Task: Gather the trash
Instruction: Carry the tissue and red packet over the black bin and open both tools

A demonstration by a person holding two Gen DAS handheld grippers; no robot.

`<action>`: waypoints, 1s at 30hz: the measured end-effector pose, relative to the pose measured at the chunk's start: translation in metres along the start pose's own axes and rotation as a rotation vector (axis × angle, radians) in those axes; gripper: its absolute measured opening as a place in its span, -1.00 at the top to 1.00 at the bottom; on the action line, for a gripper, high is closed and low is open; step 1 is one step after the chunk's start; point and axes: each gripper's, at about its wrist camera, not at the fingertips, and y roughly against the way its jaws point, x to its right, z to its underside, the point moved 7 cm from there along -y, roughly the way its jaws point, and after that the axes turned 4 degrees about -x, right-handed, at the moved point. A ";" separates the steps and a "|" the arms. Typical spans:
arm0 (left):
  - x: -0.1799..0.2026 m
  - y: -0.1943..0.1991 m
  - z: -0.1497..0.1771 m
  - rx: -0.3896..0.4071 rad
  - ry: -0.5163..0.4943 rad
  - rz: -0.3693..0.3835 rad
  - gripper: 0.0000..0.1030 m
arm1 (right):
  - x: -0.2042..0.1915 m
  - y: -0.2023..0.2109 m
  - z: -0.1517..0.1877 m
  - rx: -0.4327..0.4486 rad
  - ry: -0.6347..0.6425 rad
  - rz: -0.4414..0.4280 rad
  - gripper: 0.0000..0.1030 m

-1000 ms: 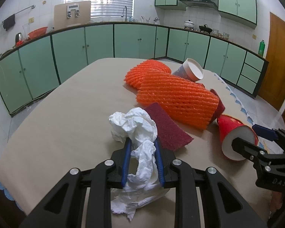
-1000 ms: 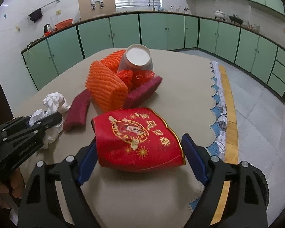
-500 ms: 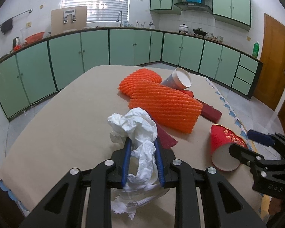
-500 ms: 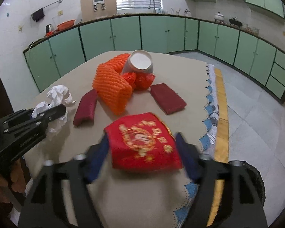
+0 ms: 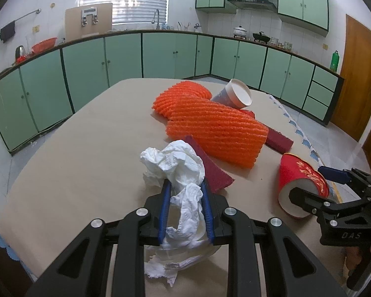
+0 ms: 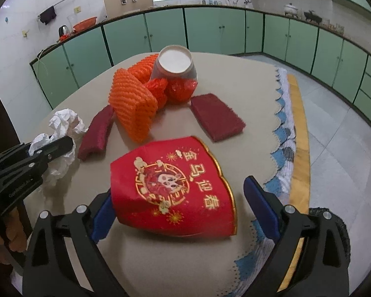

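Landmark = orange foam net (image 6: 133, 104), mid table (image 6: 235, 79).

L of net: crumpled white tissue (image 5: 178, 165), pinched in left gripper (image 5: 185, 193); blue pads nearly closed, paper bunched between them and spilling out front and back. In right cam the tissue (image 6: 64, 126) sits well L of net, w/ a dark red scrub pad (image 6: 96, 136) between them, touching net's base.

Behind net: white paper cup (image 6: 174, 64) tipped on its side, mouth toward right cam, inside looks bare. Leans on red mesh bags (image 6: 180, 89).

R of net: 2nd dark red scrub pad (image 6: 216, 116), flat, apart from net.

In front of net: red paper cup (image 6: 173, 188) w/ gold print, on its side, crushed. Right gripper (image 6: 183, 210) wide open around it; L pad touching cup, R pad clear of it. Left cam shows cup's (image 5: 301, 183) white inside, nothing visible in it.
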 end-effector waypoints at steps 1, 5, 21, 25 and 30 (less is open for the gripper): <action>0.000 -0.002 0.000 -0.004 0.000 0.000 0.52 | -0.002 -0.002 0.002 -0.010 0.002 -0.011 -0.54; 0.003 -0.004 0.003 -0.014 -0.001 -0.002 0.52 | -0.006 -0.001 0.006 -0.011 0.017 -0.003 -0.54; 0.015 0.026 -0.008 0.050 -0.014 0.019 0.52 | -0.012 0.071 -0.013 0.146 0.014 0.019 -0.53; 0.025 0.037 -0.013 0.072 -0.024 0.035 0.52 | -0.008 0.090 -0.015 0.178 -0.007 0.018 -0.53; 0.040 0.048 -0.017 0.091 -0.043 0.058 0.52 | 0.002 0.110 -0.014 0.209 -0.029 0.034 -0.53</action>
